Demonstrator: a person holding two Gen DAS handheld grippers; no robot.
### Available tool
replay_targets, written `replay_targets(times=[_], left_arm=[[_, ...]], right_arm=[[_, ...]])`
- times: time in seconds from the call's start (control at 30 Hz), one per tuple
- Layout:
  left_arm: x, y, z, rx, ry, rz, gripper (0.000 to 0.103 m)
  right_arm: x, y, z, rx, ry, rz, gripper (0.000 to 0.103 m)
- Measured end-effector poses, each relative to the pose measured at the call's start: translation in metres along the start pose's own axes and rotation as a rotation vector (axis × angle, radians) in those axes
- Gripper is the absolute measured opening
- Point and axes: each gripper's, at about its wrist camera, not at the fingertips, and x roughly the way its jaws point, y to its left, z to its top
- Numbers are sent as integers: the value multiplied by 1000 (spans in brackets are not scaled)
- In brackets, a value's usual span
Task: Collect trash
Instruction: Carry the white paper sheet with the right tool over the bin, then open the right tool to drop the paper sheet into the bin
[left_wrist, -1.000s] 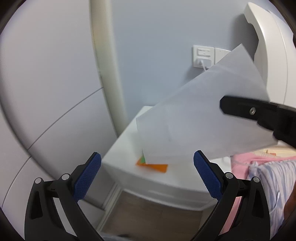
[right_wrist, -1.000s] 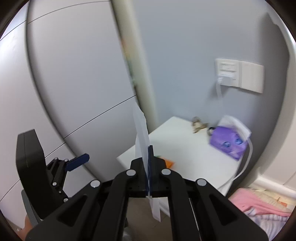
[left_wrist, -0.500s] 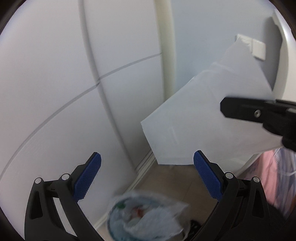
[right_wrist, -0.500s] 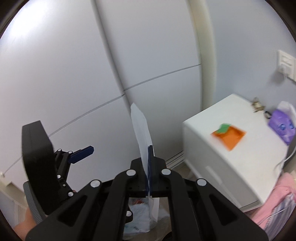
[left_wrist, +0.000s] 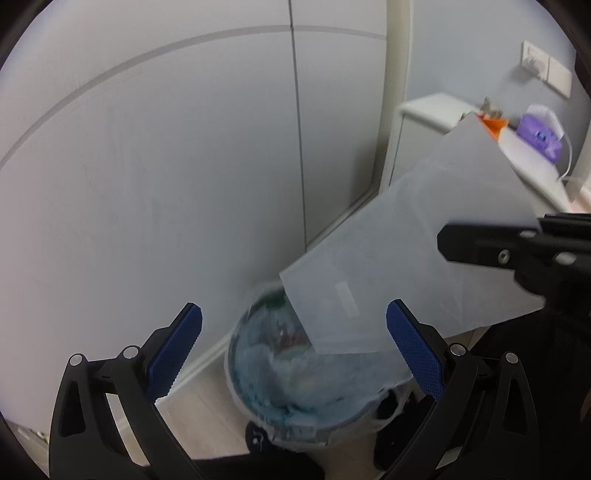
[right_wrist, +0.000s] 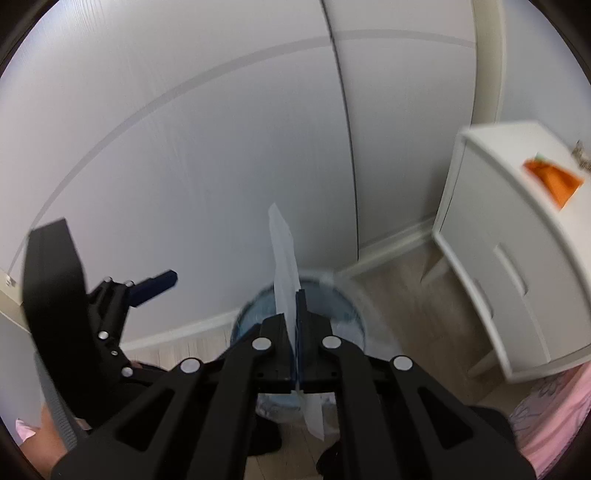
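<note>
The right gripper (right_wrist: 295, 332) has its jaws pressed together on a white sheet of paper (left_wrist: 413, 258), which it holds by one edge so that the sheet stands edge-on in the right wrist view. The left gripper (left_wrist: 293, 343) is wide open and holds nothing; its blue pads (left_wrist: 173, 349) stand well apart.

The landmark here is the trash bin (left_wrist: 303, 373), lined with a plastic bag and already holding some rubbish. The lower corner of the paper hangs above the bin's mouth, toward its far right side. The white nightstand (right_wrist: 517, 266) stands to the right of the bin, and an orange paper piece (right_wrist: 554, 177) lies on its top.

The step in hand seems to be dropping the sheet into the bin. To do it well, I would bring the paper's lower corner nearer to the middle of the bin's mouth and lower it before releasing, because a flat light sheet can glide sideways and land on the floor beside the bin. The left gripper should stay away from the bin's rim.
</note>
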Motion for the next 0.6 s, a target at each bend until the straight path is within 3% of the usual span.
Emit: replay_targets(times=[0.3,0.6], left_arm=[[66,8,-37,-1,117,45,97],[114,7,-66,-38,223,36,97]], right_arm=[[81,-6,-37,-28,175,-32,3],[123,-11,-54,-47,263,-41,3]])
